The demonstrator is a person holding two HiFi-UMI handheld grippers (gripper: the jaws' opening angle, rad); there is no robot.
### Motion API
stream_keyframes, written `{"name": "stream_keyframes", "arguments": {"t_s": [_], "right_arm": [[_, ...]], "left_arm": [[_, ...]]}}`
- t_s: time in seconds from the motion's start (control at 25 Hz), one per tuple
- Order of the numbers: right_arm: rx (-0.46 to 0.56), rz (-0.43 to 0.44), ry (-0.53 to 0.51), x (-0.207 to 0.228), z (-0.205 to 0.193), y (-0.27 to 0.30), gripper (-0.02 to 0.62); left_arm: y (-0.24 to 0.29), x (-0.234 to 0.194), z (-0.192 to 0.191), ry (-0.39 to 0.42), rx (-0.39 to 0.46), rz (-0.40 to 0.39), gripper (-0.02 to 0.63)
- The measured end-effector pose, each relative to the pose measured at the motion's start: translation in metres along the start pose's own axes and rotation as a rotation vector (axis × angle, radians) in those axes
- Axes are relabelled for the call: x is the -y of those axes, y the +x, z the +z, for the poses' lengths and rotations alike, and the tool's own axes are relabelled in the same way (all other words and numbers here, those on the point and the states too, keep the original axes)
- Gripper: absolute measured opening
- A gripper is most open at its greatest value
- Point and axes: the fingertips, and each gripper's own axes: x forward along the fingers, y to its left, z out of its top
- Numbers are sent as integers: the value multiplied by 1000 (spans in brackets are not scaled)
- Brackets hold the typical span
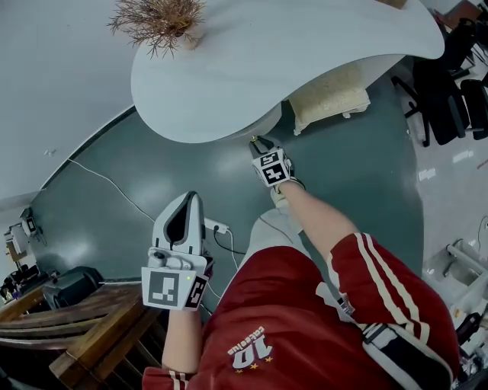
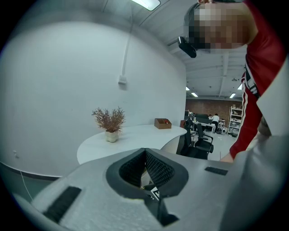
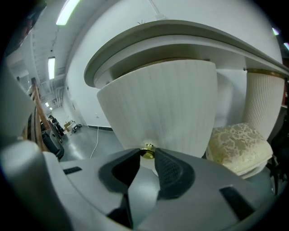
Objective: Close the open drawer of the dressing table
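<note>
The white dressing table (image 1: 305, 53) has a curved top. In the right gripper view its ribbed white drawer front (image 3: 162, 108) bulges out under the top, with a small gold knob (image 3: 148, 152) at its lower middle. My right gripper (image 3: 147, 151) is shut on that knob, one fingertip on each side. In the head view the right gripper (image 1: 258, 145) reaches under the table's edge, and the drawer itself is hidden beneath the top. My left gripper (image 1: 185, 202) is held back near my body, shut with nothing in it; its tips (image 2: 145, 151) meet.
A cream upholstered stool (image 1: 328, 97) stands under the table to the right of the drawer. A potted dried plant (image 1: 160, 19) and a small brown box (image 2: 162, 122) sit on the top. Office chairs (image 1: 450, 76) stand far right; wooden furniture (image 1: 84, 320) lower left; a cable (image 1: 114, 190) crosses the floor.
</note>
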Motion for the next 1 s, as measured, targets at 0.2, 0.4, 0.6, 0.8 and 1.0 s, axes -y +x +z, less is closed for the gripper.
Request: {"name": "stream_keyframes", "arguments": {"t_s": [0.2, 0.4, 0.6, 0.8, 1.0], "right_arm": [[10, -6, -5, 1, 8, 10, 104], [28, -20, -3, 7, 20, 24, 103], [45, -10, -50, 13, 38, 36, 104], [72, -12, -75, 18, 53, 51, 103], [110, -24, -105, 18, 59, 56, 104]], "left_arm": [[7, -9, -1, 4, -8, 1, 0], [16, -17, -2, -9, -8, 1, 0], [23, -22, -4, -7, -5, 5, 2], [24, -26, -6, 3, -15, 9, 1], [21, -28, -3, 15, -16, 15, 0]]}}
